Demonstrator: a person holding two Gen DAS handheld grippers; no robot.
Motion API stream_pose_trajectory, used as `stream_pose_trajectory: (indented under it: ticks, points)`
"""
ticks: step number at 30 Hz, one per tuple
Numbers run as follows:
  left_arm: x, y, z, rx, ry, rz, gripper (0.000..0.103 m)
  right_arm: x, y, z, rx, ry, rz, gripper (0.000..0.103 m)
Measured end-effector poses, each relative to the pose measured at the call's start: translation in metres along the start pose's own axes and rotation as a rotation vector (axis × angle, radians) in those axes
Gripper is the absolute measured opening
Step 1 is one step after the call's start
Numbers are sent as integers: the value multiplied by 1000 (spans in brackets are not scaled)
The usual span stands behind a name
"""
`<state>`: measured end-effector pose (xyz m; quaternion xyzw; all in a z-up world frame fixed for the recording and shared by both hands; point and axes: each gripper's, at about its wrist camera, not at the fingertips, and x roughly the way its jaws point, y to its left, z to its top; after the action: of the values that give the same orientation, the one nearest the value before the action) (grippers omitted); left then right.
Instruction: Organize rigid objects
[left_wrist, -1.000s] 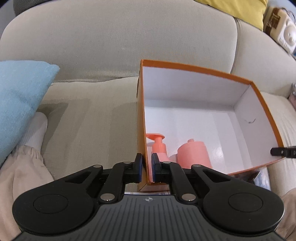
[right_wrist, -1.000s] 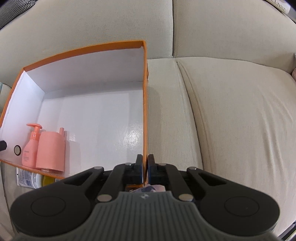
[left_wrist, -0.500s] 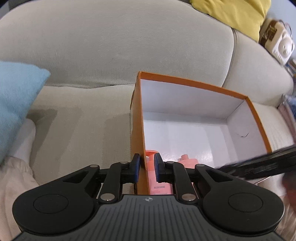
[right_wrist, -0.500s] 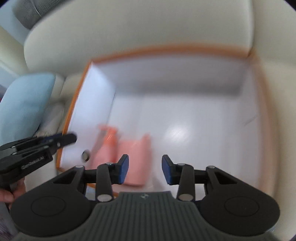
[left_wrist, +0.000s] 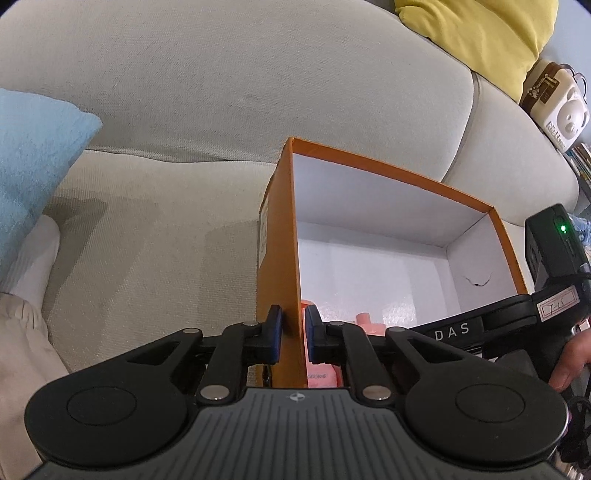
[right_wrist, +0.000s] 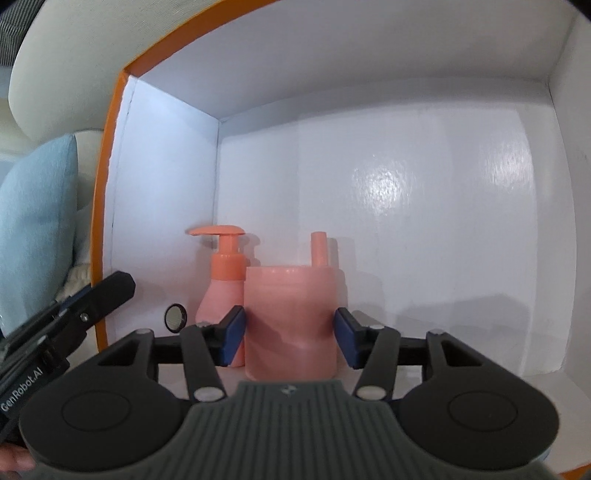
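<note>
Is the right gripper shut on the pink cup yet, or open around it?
Open. The right gripper straddles the pink cup inside the orange box; a gap shows at its right finger pad.

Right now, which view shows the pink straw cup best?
Right wrist. The pink straw cup stands whole and upright between the open right tool fingers, beside the pump bottle. The left wrist view catches only its top behind the box wall.

Bright, even daylight; glare on the box floor (right_wrist: 384, 184); strong fisheye bending at edges.
</note>
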<state>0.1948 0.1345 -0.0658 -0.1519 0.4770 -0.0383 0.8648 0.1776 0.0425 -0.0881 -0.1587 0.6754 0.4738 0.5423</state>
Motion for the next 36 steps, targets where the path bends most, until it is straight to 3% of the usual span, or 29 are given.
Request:
stream_pose_trajectory:
  ticks: [5, 12, 18, 24, 30, 36]
  points:
    - [1, -2, 0, -1, -1, 11, 14, 8, 1, -2, 34, -9, 85, 54]
    - [-3, -4, 0, 10, -17, 19, 14, -13, 9, -8, 0, -29, 53, 55]
    - [-37, -24, -6, 50, -117, 36, 14, -59, 16, -30, -82, -147, -7, 55]
    - [-82, -60, -29, 107, -190, -29, 20, -132, 7, -92, -172, -378, -29, 55]
    - [-81, -84, -75, 100, -77, -103, 23, -176, -30, -165, -204, -495, -91, 55]
    - [-51, -103, -120, 147, 46, -63, 23, -157, -69, -206, -216, -469, -169, 54]
